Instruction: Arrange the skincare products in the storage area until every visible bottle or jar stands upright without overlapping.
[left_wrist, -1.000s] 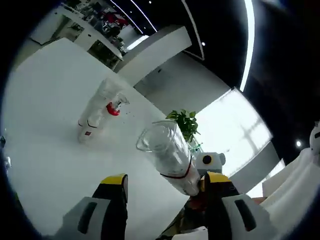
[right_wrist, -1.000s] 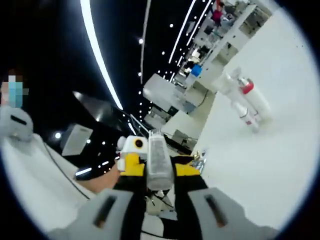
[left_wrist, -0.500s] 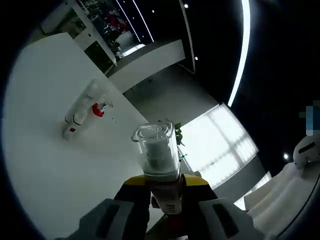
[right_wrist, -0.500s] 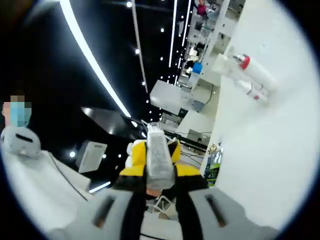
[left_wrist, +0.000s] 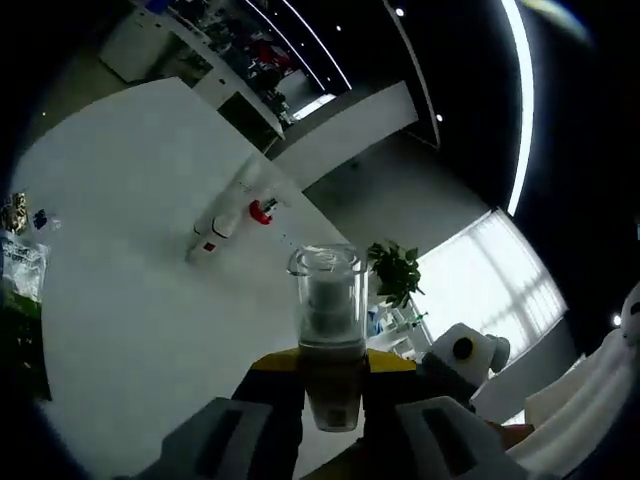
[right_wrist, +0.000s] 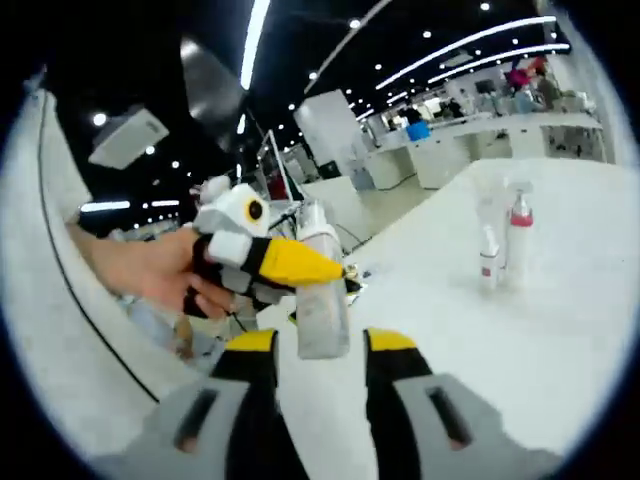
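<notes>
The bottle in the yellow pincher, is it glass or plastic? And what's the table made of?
The bottle looks like clear plastic or glass; you can see through its cap to a white part inside, but the pictures can't settle which. The table looks like a smooth, matte white board, with no shine or grain showing.

A large open office or lab hall: strip ceiling lights (left_wrist: 520, 110), white counters (right_wrist: 470, 150)
</notes>
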